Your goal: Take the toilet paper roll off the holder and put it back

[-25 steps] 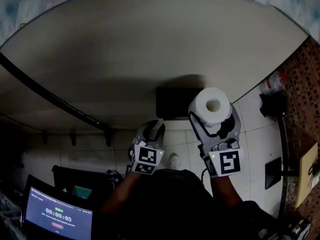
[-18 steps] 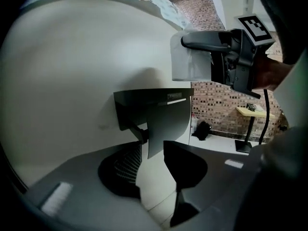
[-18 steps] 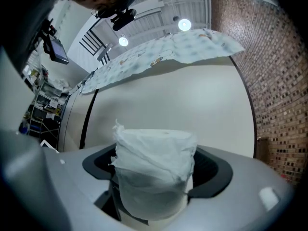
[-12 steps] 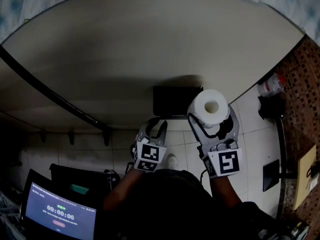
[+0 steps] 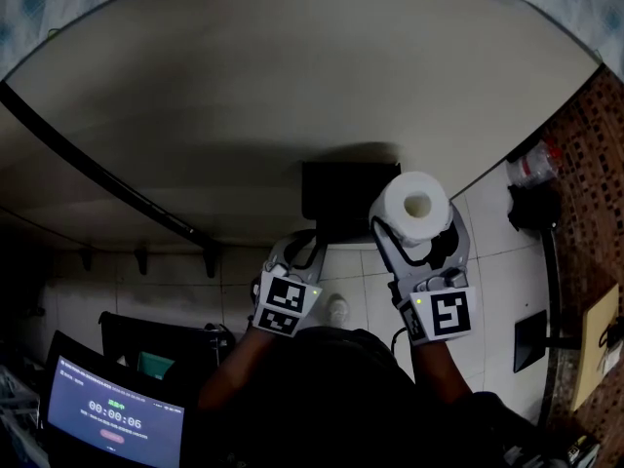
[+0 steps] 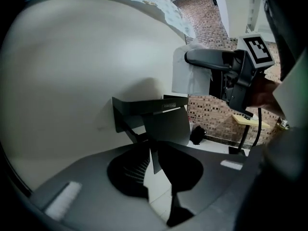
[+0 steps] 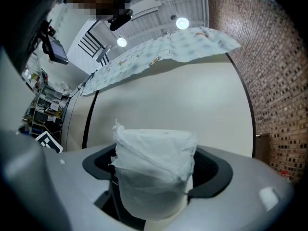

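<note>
- My right gripper [image 5: 416, 234] has its jaws spread wide around the white toilet paper roll [image 5: 416, 206], with one pad pressed on each side of it.
- The roll is off the holder and in the air, just to the right of it. Its cardboard core hole faces up toward the head camera.
- In the right gripper view the roll stands upright between the pads. Its outer sheet is wrinkled and a loose torn corner sticks up at the upper left.
- The black metal holder [image 5: 341, 195] is fixed to the pale curved wall [image 5: 292, 96]. It has a flat top shelf and a dark front flap hanging below that.
- My left gripper [image 5: 300, 249] sits under the holder, tilted a little downward.
- Its jaws have just been closing and are now only narrowly apart.
- In the left gripper view the thin lower edge of the holder's flap sits between the left pads.
- Pale floor shows through a sliver on one side of that edge, so I read the flap as not yet pinched.
- At the lower left of the head view, a dark screen [image 5: 117, 419] shows a timer.
</note>
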Demonstrator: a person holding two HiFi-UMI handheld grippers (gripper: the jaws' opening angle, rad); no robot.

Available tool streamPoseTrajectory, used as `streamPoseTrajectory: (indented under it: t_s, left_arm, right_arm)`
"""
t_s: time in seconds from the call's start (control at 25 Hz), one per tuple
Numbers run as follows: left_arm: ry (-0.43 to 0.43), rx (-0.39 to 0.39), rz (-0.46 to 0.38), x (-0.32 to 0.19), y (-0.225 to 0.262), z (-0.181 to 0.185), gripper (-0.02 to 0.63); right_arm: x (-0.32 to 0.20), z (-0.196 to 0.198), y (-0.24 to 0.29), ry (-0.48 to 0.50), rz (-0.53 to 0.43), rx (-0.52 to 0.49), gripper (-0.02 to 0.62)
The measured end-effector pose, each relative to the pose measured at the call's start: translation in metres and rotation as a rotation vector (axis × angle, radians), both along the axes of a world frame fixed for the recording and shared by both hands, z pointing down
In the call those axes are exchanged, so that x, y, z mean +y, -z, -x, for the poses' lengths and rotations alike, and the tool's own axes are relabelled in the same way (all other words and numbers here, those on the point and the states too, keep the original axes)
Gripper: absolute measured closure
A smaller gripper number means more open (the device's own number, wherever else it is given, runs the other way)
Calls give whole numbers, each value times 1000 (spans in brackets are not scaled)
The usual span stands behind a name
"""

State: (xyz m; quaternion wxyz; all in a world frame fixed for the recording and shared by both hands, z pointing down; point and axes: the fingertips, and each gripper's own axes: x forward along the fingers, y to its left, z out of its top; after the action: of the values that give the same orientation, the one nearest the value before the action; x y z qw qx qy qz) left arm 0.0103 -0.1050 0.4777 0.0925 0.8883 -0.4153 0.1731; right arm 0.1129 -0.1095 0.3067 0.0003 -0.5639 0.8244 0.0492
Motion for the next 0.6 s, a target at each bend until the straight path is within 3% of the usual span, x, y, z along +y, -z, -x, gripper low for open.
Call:
streamPoseTrajectory:
  t_s: [0.36, 0.6]
  left_arm:
    - [-54, 62, 143, 16, 17, -1, 526]
    - [-92, 127, 206, 21, 29, -4, 522]
  right_arm:
    - [4, -18, 25, -30, -71, -46, 155]
    - [-6, -77, 0, -114, 3, -223, 155]
